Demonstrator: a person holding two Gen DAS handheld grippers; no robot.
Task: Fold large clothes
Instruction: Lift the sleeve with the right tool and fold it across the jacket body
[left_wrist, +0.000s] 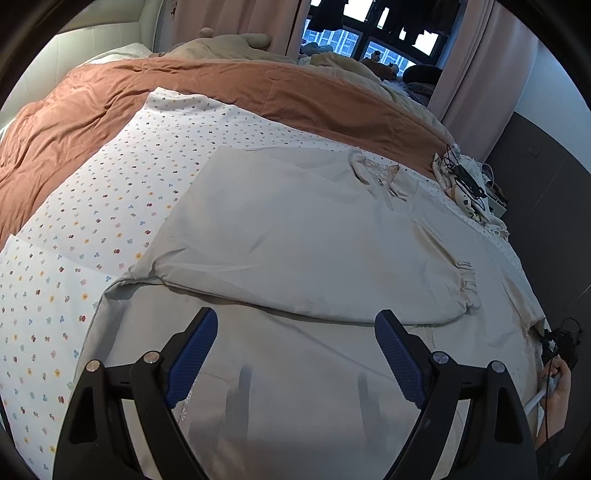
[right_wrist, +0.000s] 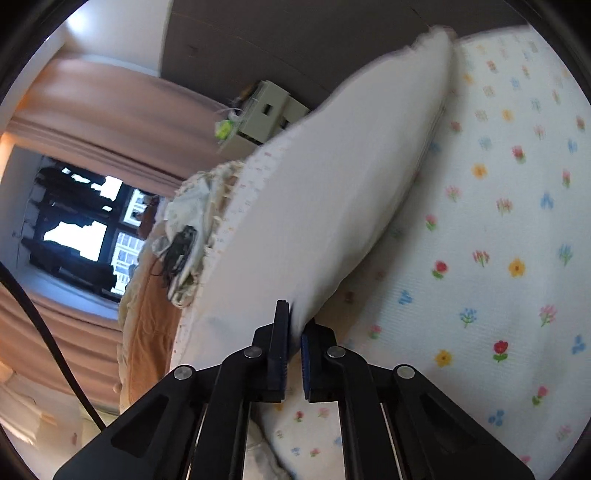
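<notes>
Your right gripper (right_wrist: 293, 332) is clenched on the beige garment's (left_wrist: 295, 229) edge, your left gripper (left_wrist: 295, 332) gapes above cloth lying between its jaws, so next grab there, then fold.

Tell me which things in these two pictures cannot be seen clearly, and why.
- Left wrist view: the hem of the beige garment is hidden behind the open left gripper.
- Right wrist view: the cloth edge in the shut right gripper is motion-blurred.
- Left wrist view: the cable pile is too small to identify.
</notes>
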